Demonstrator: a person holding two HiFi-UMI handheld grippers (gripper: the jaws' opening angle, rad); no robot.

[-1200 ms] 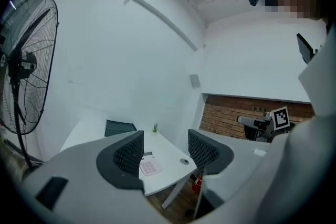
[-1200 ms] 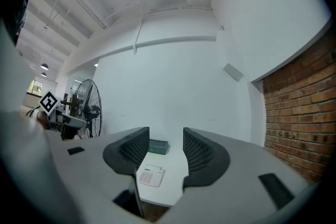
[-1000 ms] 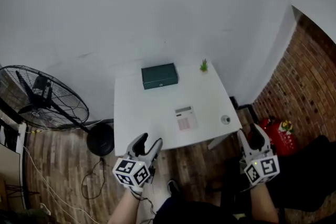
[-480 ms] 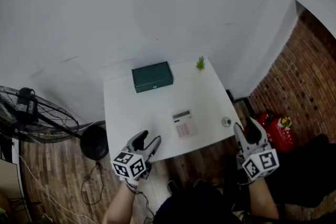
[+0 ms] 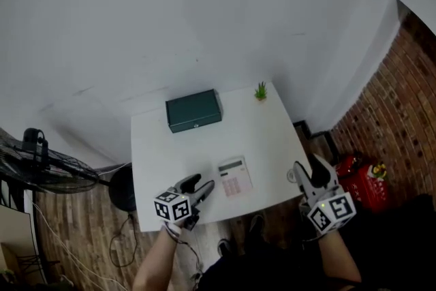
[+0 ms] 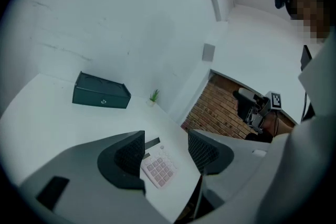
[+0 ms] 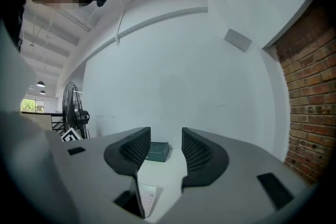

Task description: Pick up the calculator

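Matt white table [image 5: 272, 140], plastic calculator [image 5: 234, 176] — wood-plank floor [image 5: 75, 242], rough brick wall [image 5: 402, 99]

The grey left gripper [image 5: 202, 183] and right gripper [image 5: 310, 165] are each carrying a black-and-white marker cube [image 5: 172, 208] behind dark ribbed pads [image 6: 130, 153].

White square table [image 5: 153, 146]. On it, a dark green rectangular box [image 5: 194, 110], a flat white calculator [image 5: 234, 176] with pale pink keys, a small green plant [image 5: 261, 91]. The grey left gripper [image 5: 202, 185] and grey right gripper [image 5: 308, 163] each bear a white cube [image 5: 172, 208] patterned with black squares. Red brick wall [image 5: 395, 105], brown wood-plank floor [image 5: 75, 235].
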